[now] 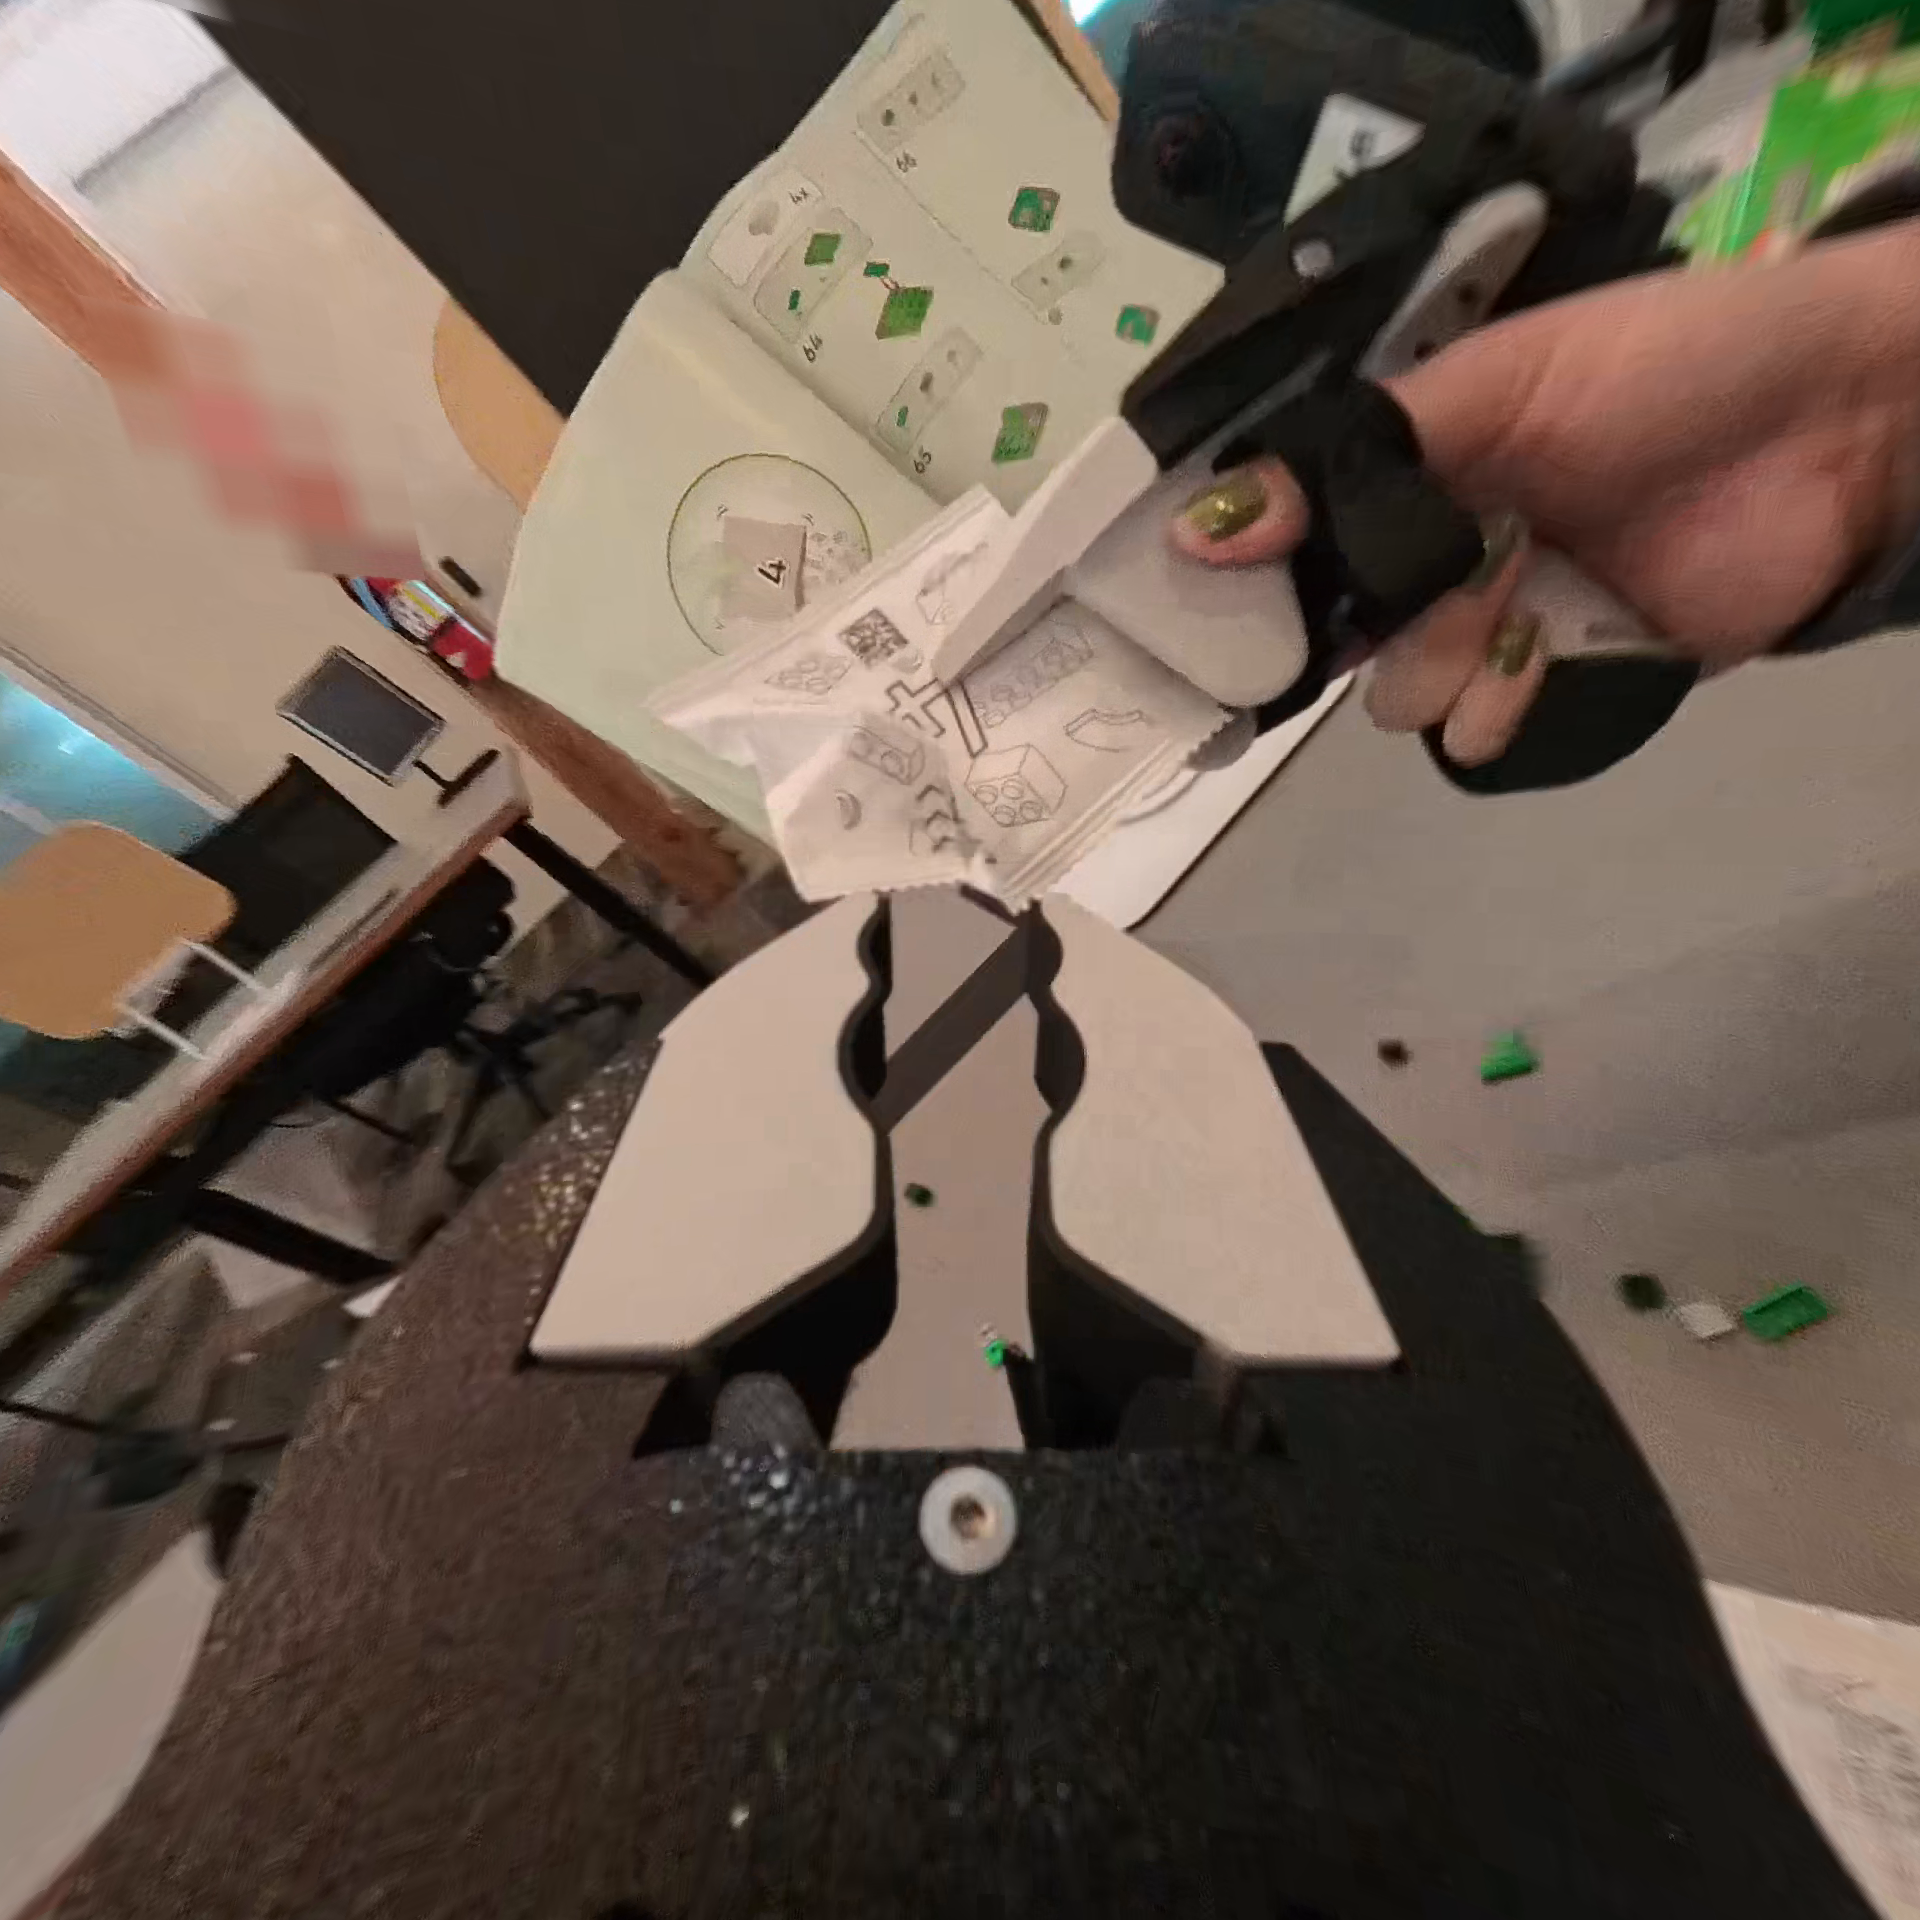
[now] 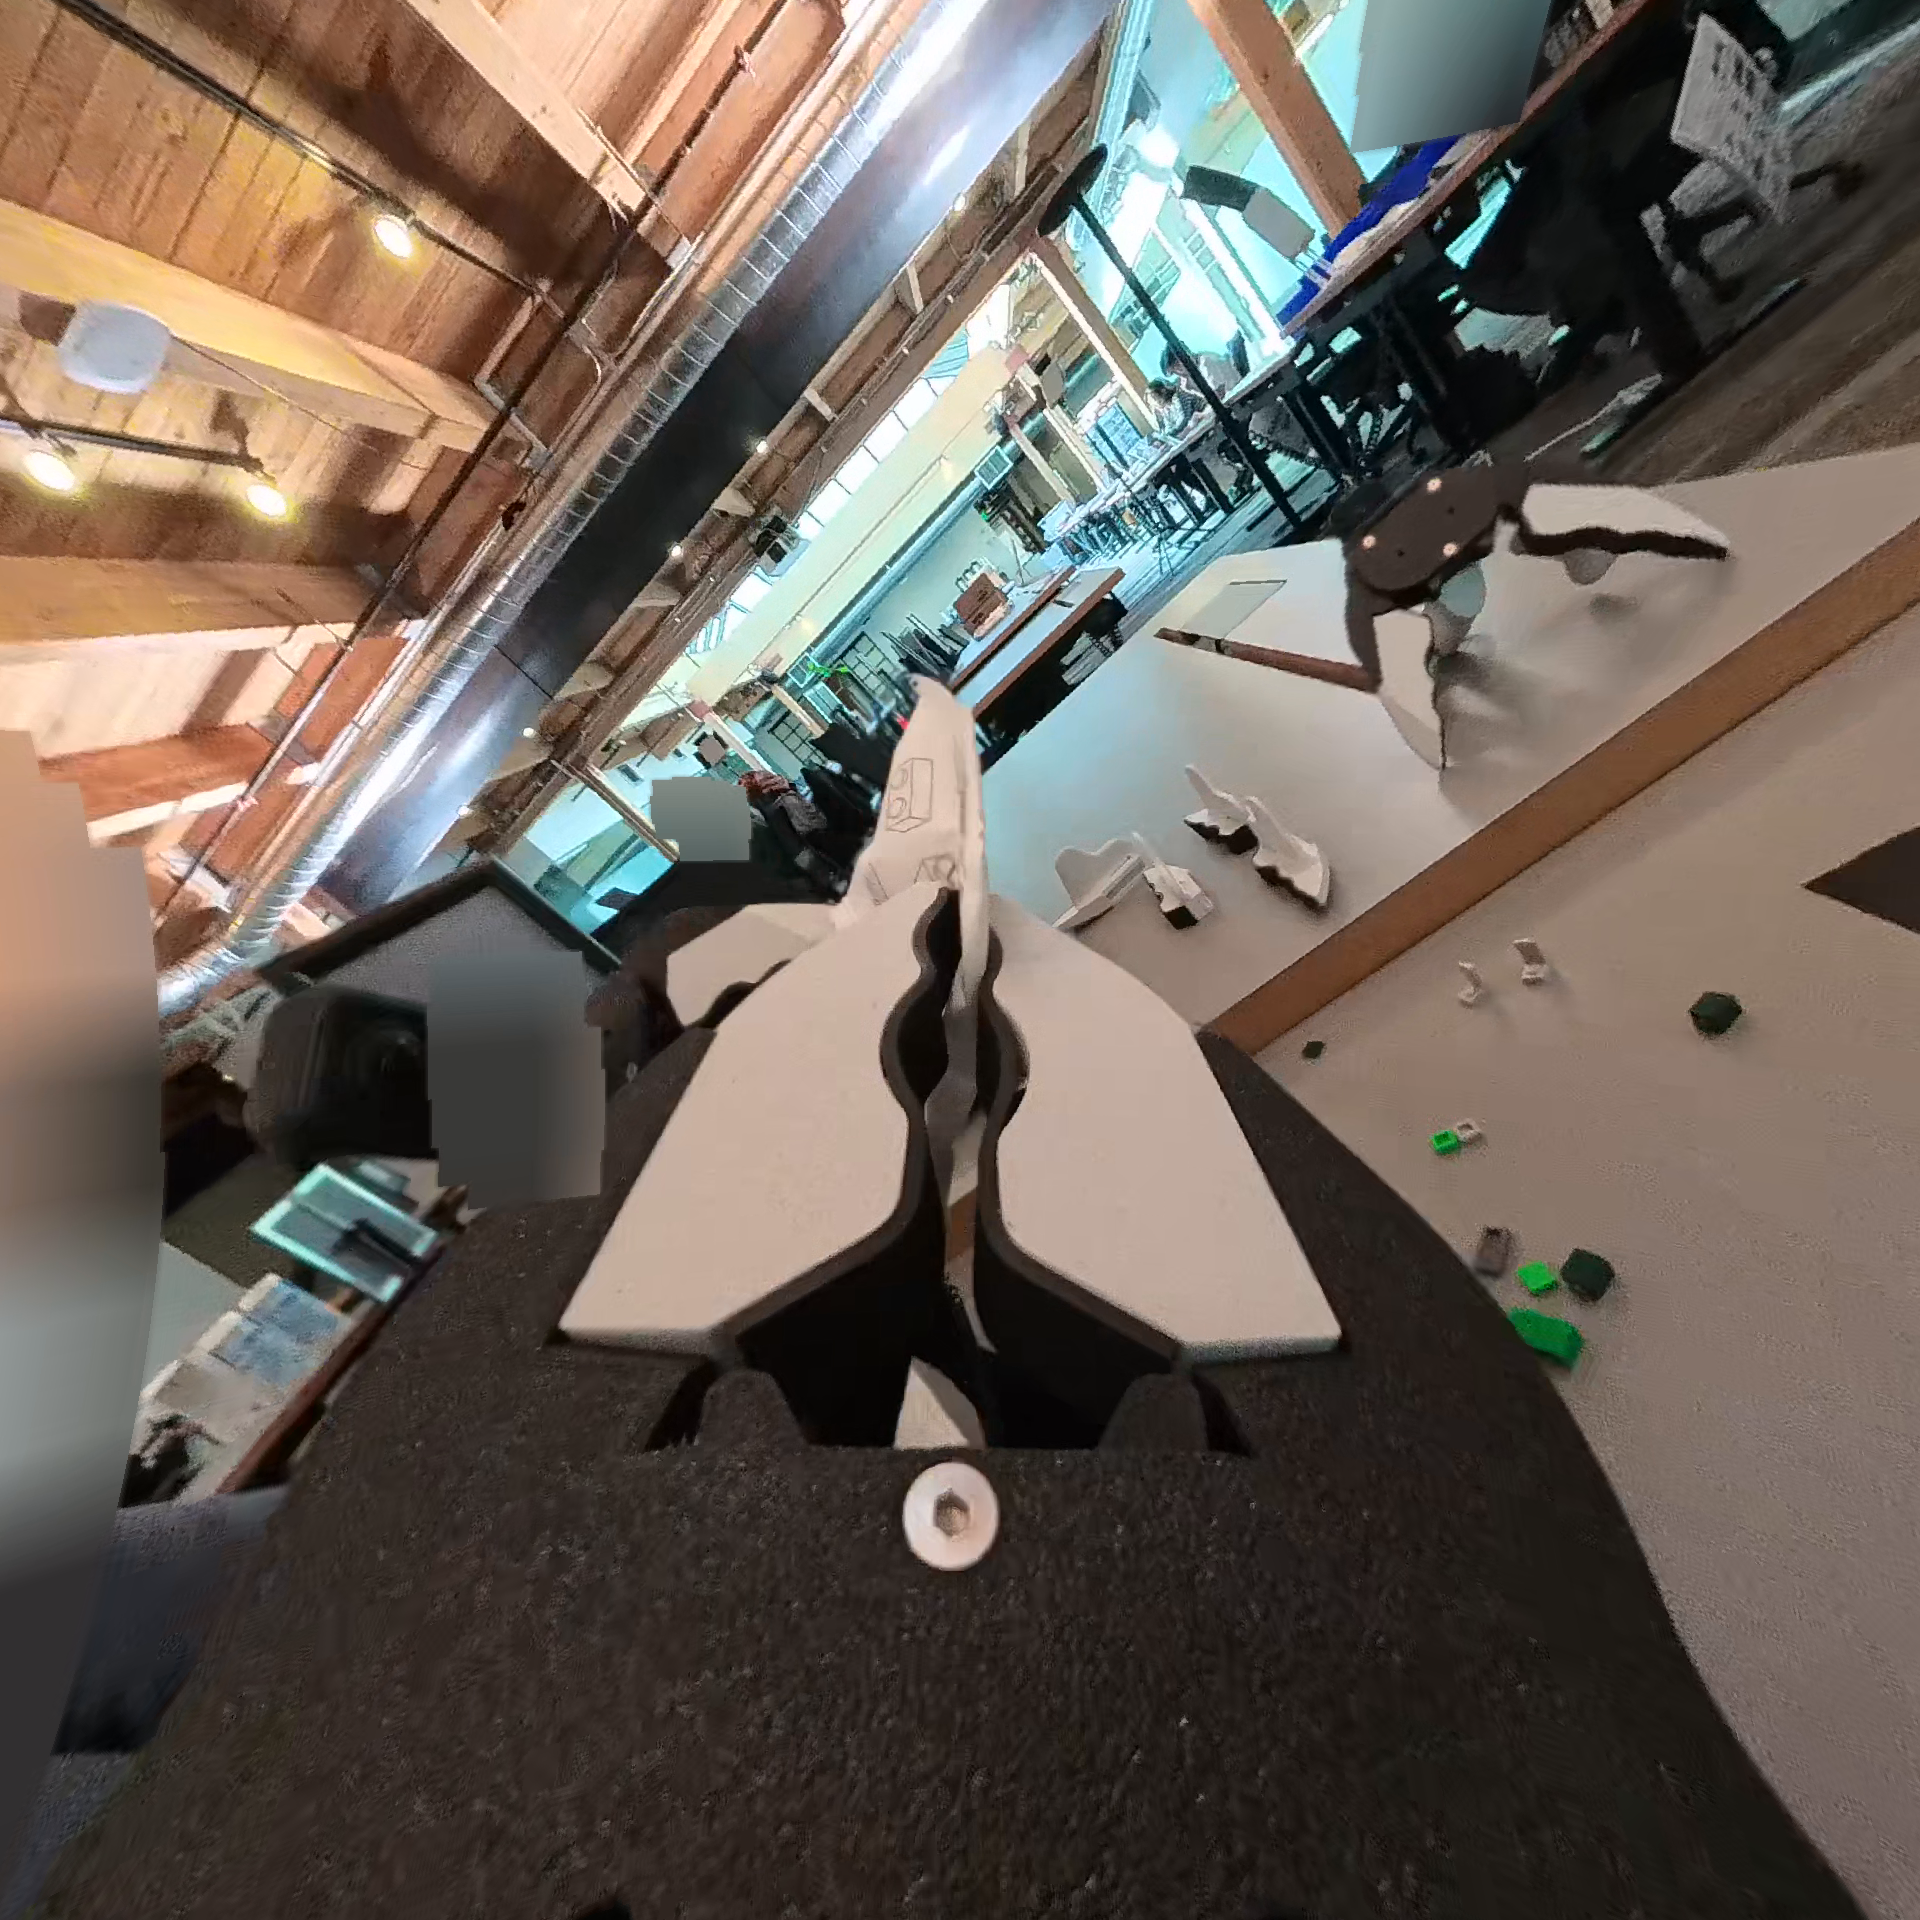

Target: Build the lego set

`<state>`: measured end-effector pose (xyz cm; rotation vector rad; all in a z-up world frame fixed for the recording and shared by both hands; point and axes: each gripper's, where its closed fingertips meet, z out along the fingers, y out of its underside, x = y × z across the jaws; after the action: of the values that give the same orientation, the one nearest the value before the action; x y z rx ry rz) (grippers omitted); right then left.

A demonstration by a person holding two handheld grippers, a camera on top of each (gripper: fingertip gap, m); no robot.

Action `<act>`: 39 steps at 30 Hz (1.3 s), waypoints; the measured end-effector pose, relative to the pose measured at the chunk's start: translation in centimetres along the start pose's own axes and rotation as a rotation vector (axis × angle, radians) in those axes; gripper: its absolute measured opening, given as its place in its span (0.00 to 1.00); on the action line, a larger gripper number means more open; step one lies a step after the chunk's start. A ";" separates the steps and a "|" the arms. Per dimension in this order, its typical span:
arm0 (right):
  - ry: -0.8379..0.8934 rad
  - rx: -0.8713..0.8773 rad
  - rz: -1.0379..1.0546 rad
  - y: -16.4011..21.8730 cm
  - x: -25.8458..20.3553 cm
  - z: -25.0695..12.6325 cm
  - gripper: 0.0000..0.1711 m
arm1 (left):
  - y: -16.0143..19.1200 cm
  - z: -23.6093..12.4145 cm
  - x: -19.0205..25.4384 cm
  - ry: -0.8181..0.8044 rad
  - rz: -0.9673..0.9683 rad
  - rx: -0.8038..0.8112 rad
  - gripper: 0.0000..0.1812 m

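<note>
A white paper bag (image 1: 935,748) printed with brick drawings hangs above the grey table (image 1: 1558,883). My right gripper (image 1: 1039,675), held by a hand (image 1: 1683,468), is shut on the bag's upper part. In the right wrist view the bag (image 2: 935,800) stands edge-on, pinched between my right gripper's (image 2: 961,914) fingers. My left gripper (image 1: 961,920) is open, its fingertips just under the bag's ragged lower edge. Small green bricks (image 1: 1507,1060) lie loose on the table, and more green bricks (image 2: 1548,1335) show in the right wrist view.
An open instruction booklet (image 1: 831,343) lies beyond the bag. A green box (image 1: 1808,156) is at the far right. Spare white gripper fingers (image 2: 1257,831) and another gripper (image 2: 1455,561) lie on the table past a wooden strip (image 2: 1558,769). Desks and chairs stand behind. One gripper's finger ends stand about 5 cm off the other's.
</note>
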<state>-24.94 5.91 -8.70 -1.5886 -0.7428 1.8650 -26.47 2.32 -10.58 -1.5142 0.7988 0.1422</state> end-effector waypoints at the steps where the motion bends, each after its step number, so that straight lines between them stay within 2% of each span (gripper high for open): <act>1: -0.001 0.000 -0.037 -0.1 -0.2 -0.1 0.00 | -0.3 -0.2 -0.2 0.029 -0.112 0.038 0.10; 3: -0.014 -0.003 -0.089 -0.1 -0.7 -0.4 0.00 | -0.6 -0.8 -0.7 0.102 -0.335 0.096 0.04; 6: -0.038 -0.009 -0.151 -0.1 -1.3 -0.4 0.00 | -0.9 -1.0 -0.6 0.254 -0.641 0.162 0.03; 9: -0.074 -0.015 -0.209 0.2 -2.0 -0.2 0.00 | -0.8 -0.9 -0.6 0.305 -0.736 0.198 0.00; 11: -0.099 -0.030 -0.252 0.6 -2.4 0.0 0.00 | -0.8 -1.0 -1.0 0.296 -0.727 0.222 0.00; 16: -0.019 -0.165 -0.509 3.4 -1.1 0.8 0.00 | 0.6 -0.8 1.0 0.357 -0.583 0.105 0.00; 18: 0.048 -0.196 -0.627 4.1 0.1 1.0 0.00 | 2.2 -0.5 0.2 0.277 -0.522 0.022 0.00; 21: 0.018 -0.105 -0.649 3.7 -0.4 0.8 0.00 | 2.3 -0.4 0.1 0.305 -0.592 0.049 0.00; 23: 0.062 -0.181 -0.758 5.5 0.4 1.3 0.00 | 4.1 0.2 0.0 0.247 -0.527 -0.051 0.00; 24: 0.088 -0.183 -0.796 5.5 0.8 1.1 0.00 | 4.3 -0.1 -0.3 0.253 -0.562 -0.032 0.00; 26: 0.078 -0.090 -0.743 3.8 0.6 0.1 0.00 | 4.1 -0.8 -0.5 0.267 -0.618 0.025 0.00; 27: 0.065 -0.081 -0.736 3.8 0.4 0.0 0.00 | 4.5 -0.4 -0.2 0.250 -0.603 -0.007 0.00; 30: 0.098 -0.160 -0.869 5.7 0.6 0.4 0.00 | 5.5 -0.6 -0.2 0.243 -0.628 -0.011 0.00; 32: 0.097 -0.114 -0.806 4.7 0.8 -0.3 0.00 | 4.5 -1.1 0.5 0.316 -0.662 0.066 0.00; 35: 0.112 -0.108 -0.771 5.0 1.5 -0.2 0.00 | 5.7 -0.3 1.2 0.271 -0.581 -0.022 0.00; 38: 0.086 -0.129 -0.772 5.5 1.3 -0.5 0.00 | 5.3 -1.2 0.7 0.315 -0.701 0.057 0.00; 39: 0.074 -0.109 -0.742 5.4 1.2 -0.6 0.00 | 5.4 -1.0 1.1 0.313 -0.663 0.034 0.00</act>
<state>-24.92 3.19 -13.51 -1.1932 -1.2120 1.2316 -28.95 1.50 -15.50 -1.7149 0.4971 -0.6088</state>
